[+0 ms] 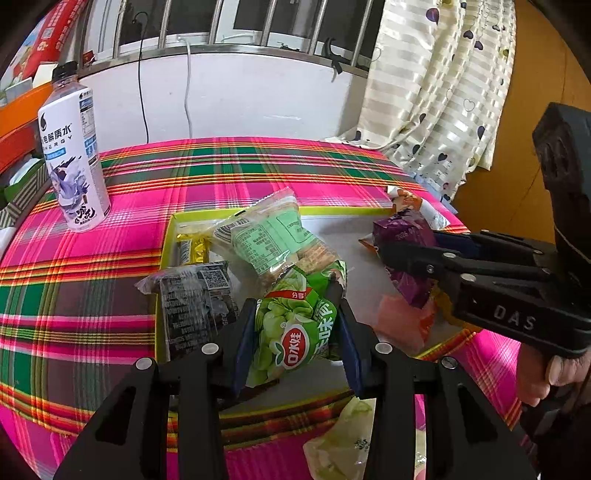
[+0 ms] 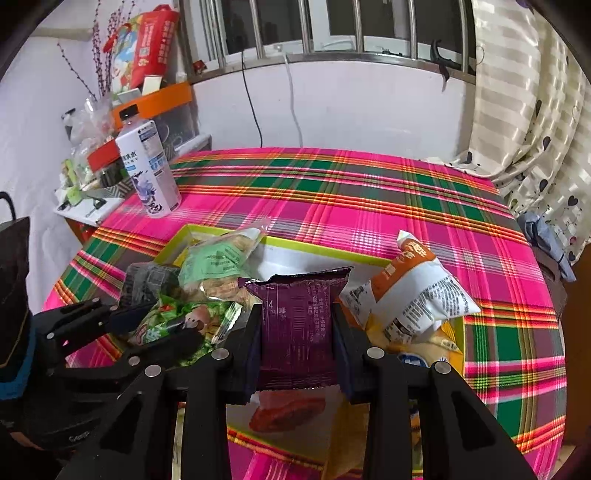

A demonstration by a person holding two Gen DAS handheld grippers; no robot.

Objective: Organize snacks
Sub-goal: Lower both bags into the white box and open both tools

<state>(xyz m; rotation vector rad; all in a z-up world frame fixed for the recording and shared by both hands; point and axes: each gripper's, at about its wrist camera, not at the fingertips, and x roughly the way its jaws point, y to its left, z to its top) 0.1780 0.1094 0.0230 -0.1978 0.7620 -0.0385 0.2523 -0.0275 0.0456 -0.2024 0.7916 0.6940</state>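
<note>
home rm: heart-print curtain, barred window, plaid tablecloth

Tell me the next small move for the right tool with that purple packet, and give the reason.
Probably lower the purple packet onto the bare white floor of the yellow-rimmed tray and open up. The right tool is shut on it above the tray, and other snacks already lie inside. Keep clear of the left tool, which holds a green packet close beside it.
</note>
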